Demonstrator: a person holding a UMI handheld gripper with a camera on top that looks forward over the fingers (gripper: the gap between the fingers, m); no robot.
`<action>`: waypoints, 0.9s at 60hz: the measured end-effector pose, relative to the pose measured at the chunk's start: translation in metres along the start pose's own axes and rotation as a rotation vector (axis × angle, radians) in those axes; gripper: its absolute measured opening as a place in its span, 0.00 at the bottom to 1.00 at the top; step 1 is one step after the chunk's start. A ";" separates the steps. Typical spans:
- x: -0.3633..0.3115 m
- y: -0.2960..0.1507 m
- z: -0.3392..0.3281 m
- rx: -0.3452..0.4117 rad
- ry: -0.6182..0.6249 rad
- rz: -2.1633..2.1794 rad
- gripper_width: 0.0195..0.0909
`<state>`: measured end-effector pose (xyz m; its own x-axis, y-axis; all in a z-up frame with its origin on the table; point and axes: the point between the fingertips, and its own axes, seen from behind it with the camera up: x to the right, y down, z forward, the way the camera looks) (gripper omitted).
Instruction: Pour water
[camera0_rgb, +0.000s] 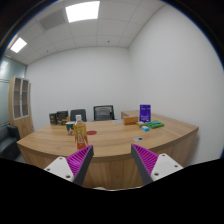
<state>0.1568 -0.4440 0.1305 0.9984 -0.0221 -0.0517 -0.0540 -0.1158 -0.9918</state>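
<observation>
Approach step, by my reading: the hand-held gripper (112, 163) hangs open and empty, well short of the table (120, 140). The bottle (79, 130) stands at eleven o'clock; next move calls for closing in.

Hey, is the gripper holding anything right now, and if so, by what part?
Nothing is held. The gripper is open, with empty space between its fingers; the bottle stands on the table beyond them.

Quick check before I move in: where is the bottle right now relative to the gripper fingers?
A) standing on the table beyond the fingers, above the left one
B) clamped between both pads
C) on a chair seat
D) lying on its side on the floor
A: the bottle stands upright on the wooden table, well beyond the open gripper, nothing between its fingers.
</observation>
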 end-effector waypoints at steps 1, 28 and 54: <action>0.000 0.000 0.001 0.001 0.001 0.001 0.90; -0.101 0.018 0.135 -0.028 -0.165 -0.035 0.90; -0.183 0.032 0.291 -0.057 -0.159 -0.064 0.90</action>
<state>-0.0225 -0.1551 0.0740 0.9895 0.1438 -0.0114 0.0130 -0.1677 -0.9858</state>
